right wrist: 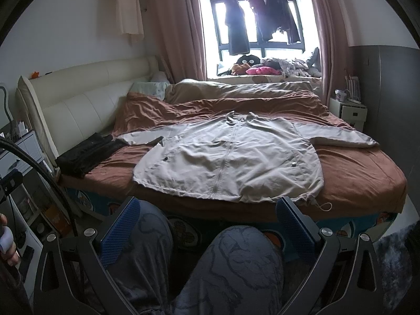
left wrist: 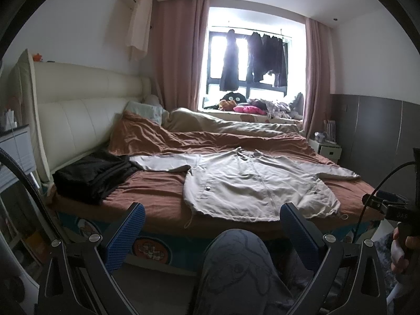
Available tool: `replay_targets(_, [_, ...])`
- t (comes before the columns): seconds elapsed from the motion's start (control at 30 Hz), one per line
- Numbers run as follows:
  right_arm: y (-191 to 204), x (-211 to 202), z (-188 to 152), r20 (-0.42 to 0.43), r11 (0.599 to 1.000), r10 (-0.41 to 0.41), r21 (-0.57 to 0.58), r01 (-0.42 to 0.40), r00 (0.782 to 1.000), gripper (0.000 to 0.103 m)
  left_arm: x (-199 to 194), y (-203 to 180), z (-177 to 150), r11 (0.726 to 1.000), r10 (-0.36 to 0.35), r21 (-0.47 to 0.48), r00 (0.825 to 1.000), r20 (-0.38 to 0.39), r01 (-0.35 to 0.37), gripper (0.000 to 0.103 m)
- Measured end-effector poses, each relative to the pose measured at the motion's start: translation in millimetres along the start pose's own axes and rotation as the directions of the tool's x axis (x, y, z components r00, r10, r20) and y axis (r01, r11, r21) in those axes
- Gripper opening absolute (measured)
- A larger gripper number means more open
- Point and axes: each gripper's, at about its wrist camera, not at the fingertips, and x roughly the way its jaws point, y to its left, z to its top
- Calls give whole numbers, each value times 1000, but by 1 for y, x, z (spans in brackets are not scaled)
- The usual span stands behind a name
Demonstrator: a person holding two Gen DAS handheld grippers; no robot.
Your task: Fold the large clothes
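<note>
A beige zip-up jacket lies spread flat, front up, on the brown bedsheet, sleeves stretched out to both sides, hem toward me. It also shows in the right wrist view. My left gripper is open and empty, held short of the bed's near edge, below the jacket's hem. My right gripper is open and empty too, just before the hem. The person's knees in grey patterned trousers sit between the fingers.
A folded black garment lies at the bed's left, near the cream headboard. A rumpled brown duvet and pillows fill the far half. White nightstands stand at the sides. Clothes hang at the window.
</note>
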Motion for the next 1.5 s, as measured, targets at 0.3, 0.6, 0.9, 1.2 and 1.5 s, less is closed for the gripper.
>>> replay_targets(0.3, [0,2,4,-1,1000,-9,0,9,1000,103,1,0,-2,1000,0,-4,1000,0,0,103])
replay_targets(0.6, [-5,40,21,-28,1000,4,-1,-4,1000,103,32,8,8,1000,12,-14,999,-30,-13,103])
replay_targets(0.9, [-16,108,52,-71,1000,14,-9,-14,997,103,88,25,16,997,58,-37,996,-61,-61,103])
replay_targets(1.2, [-18,182,89,-85,999,31,-13,-32,996,103,164,47,26,995,79,-54,988,-135,-87,103])
replay_targets(1.5, [-15,260,116,-118,998,48,43,-44,992,103,235,76,26,991,78,-84,970,-232,-100,103])
